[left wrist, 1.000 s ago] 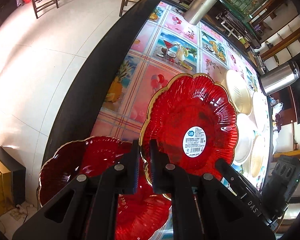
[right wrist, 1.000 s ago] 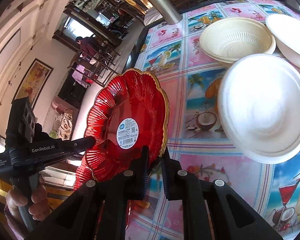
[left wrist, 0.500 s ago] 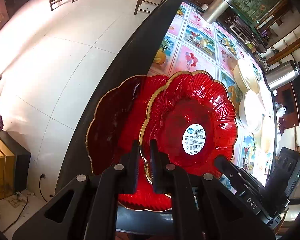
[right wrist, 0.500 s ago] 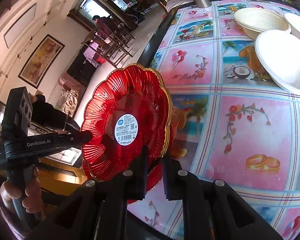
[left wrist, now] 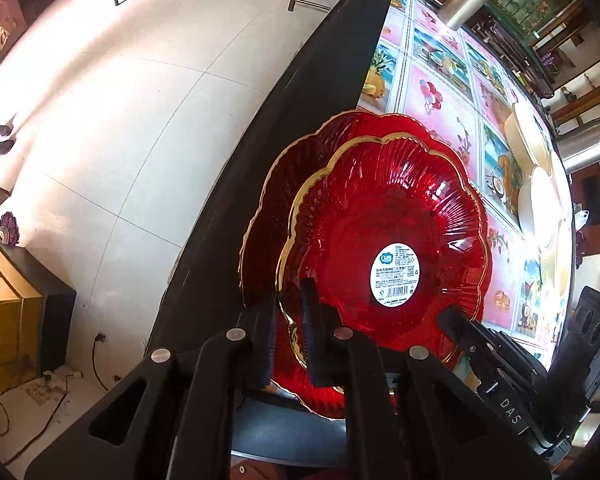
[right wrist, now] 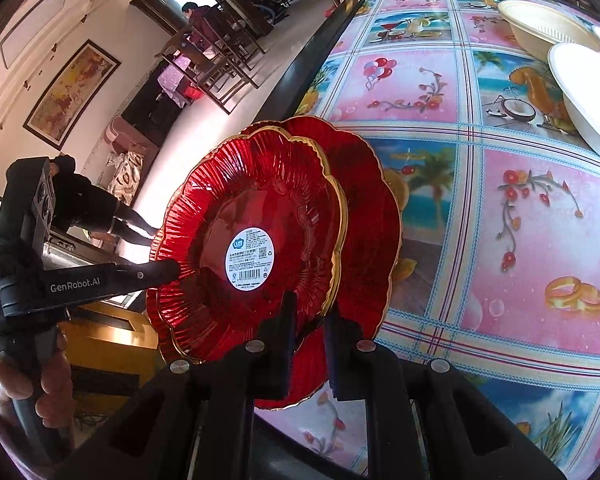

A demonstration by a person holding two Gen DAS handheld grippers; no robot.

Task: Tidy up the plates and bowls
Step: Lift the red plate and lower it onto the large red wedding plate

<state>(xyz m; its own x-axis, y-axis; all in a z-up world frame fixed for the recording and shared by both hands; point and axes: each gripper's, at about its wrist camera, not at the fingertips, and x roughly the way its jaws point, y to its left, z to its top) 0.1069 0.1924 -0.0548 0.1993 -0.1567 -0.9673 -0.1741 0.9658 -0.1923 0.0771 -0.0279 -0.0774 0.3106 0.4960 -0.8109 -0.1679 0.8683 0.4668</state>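
Observation:
A red scalloped plate with a gold rim and a white sticker (left wrist: 388, 248) is held by both grippers, one on each side of its rim; it also shows in the right wrist view (right wrist: 252, 248). My left gripper (left wrist: 290, 316) is shut on its near rim. My right gripper (right wrist: 310, 320) is shut on the opposite rim. The held plate hovers just above a second red plate (left wrist: 276, 200) lying at the table's corner, also seen in the right wrist view (right wrist: 364, 216). White bowls (right wrist: 584, 92) sit farther along the table.
The table (right wrist: 500, 200) has a pink and blue patterned cloth and a dark edge (left wrist: 284, 120). A cream ribbed bowl (right wrist: 548, 24) and metal flasks (left wrist: 584, 148) stand at the far end. Tiled floor, chairs and a person lie beyond the edge.
Both grippers carried the held plate toward the table's corner and brought it over the second red plate; the bowls now lie farther away.

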